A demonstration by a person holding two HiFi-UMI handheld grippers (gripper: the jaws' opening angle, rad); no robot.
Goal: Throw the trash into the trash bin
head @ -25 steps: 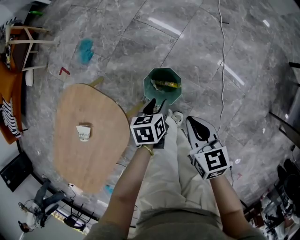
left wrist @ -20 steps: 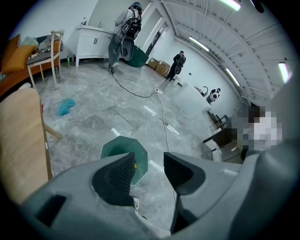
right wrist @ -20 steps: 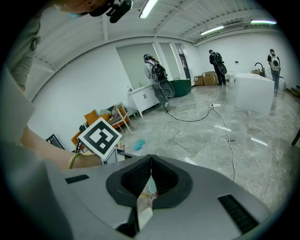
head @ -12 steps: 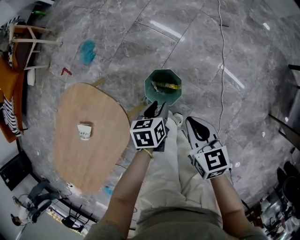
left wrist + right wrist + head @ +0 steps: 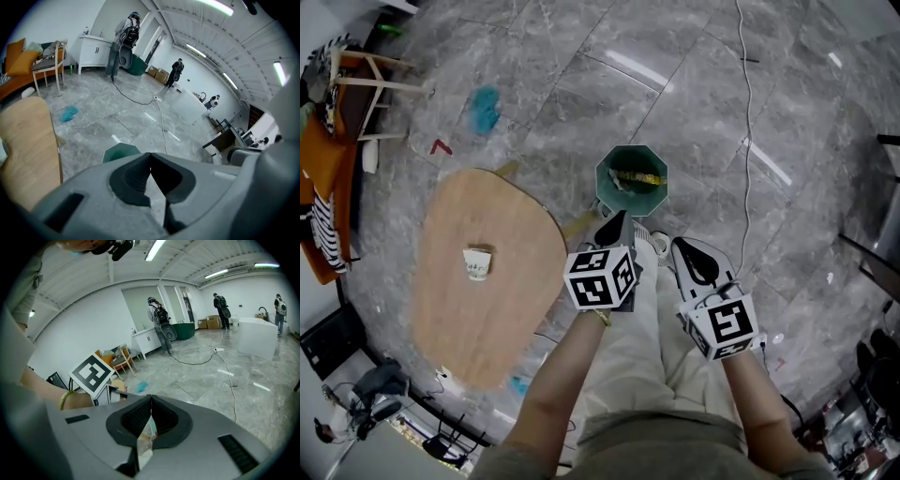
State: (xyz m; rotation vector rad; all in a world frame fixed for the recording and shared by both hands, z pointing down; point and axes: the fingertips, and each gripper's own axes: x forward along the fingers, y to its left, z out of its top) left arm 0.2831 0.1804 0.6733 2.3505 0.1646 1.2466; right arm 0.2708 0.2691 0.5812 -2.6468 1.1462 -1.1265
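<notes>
1. Down on the grey floor [image 5: 581, 94] stands a green trash bin [image 5: 601, 178] with eight sides, just past the person's feet.
2. Inside the bin lie a yellow strip [image 5: 637, 175] and a pale scrap [image 5: 621, 186] of trash.
3. The right gripper [image 5: 686, 251] is pinched tight on a wrapper [image 5: 150, 433]. The wrapper is thin, pale and crinkly, with small bits of colour on it. It is held off to the right of the bin and closer to the person, not over the bin.
4. The left gripper [image 5: 614, 218] is by the near edge of the bin. Its jaws have just been closing and now touch, with nothing between them.
5. On the wooden table [image 5: 497, 319], left of the bin, a small white paper cup [image 5: 476, 263] sits all alone.
</notes>
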